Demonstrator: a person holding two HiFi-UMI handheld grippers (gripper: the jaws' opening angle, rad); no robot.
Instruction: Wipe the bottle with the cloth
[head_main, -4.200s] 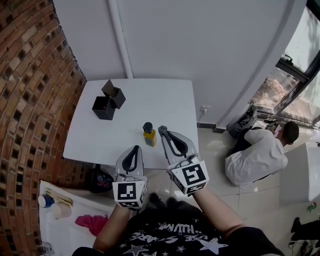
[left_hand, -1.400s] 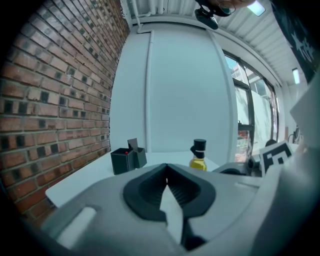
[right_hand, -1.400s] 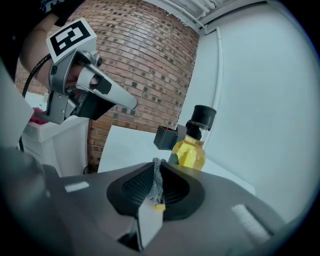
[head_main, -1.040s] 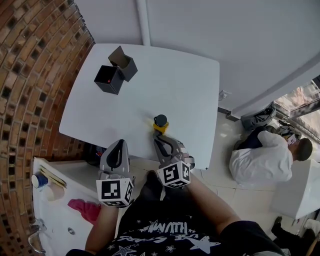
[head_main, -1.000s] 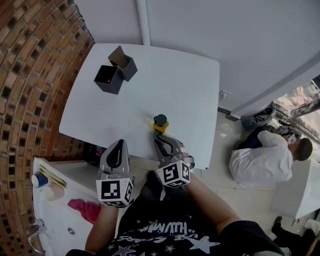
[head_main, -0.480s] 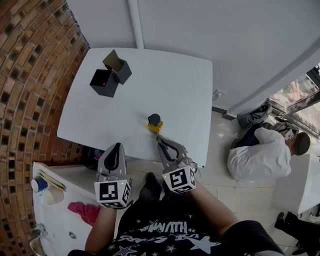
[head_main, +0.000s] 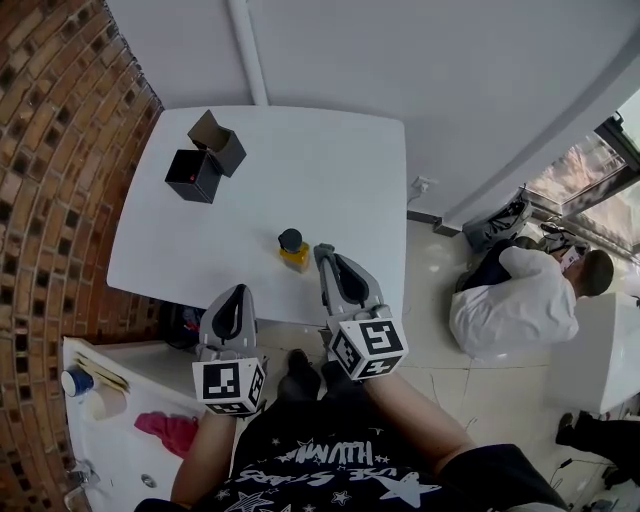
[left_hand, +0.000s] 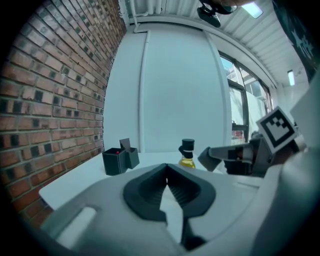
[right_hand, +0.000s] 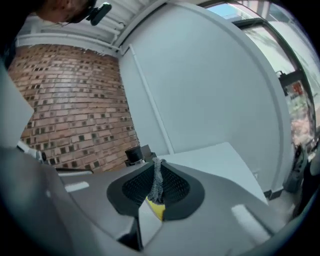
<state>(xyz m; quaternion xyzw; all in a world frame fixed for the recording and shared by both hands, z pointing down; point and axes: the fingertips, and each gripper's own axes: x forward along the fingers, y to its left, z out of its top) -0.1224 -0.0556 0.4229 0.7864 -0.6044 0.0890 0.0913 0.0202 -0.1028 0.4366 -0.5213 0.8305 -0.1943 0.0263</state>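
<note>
A small yellow bottle (head_main: 293, 251) with a black cap stands near the front edge of the white table (head_main: 330, 170). My right gripper (head_main: 323, 253) is just right of the bottle, its tips level with it, and is shut on a thin grey cloth (right_hand: 156, 181). In the right gripper view the yellow bottle (right_hand: 156, 210) shows low between the jaws. My left gripper (head_main: 233, 294) hangs off the table's front edge, shut and empty. From the left gripper (left_hand: 166, 168) the bottle (left_hand: 187, 154) stands ahead, with the right gripper (left_hand: 210, 156) beside it.
Two black open boxes (head_main: 200, 163) sit at the table's back left. A brick wall (head_main: 50, 150) runs along the left. A person (head_main: 510, 300) crouches on the floor at right. A white counter (head_main: 110, 440) at lower left holds a pink rag (head_main: 168, 432) and a cup (head_main: 72, 381).
My right gripper has moved forward from below the bottle to beside it on its right. The left gripper has barely moved. The head view has shifted a little.
</note>
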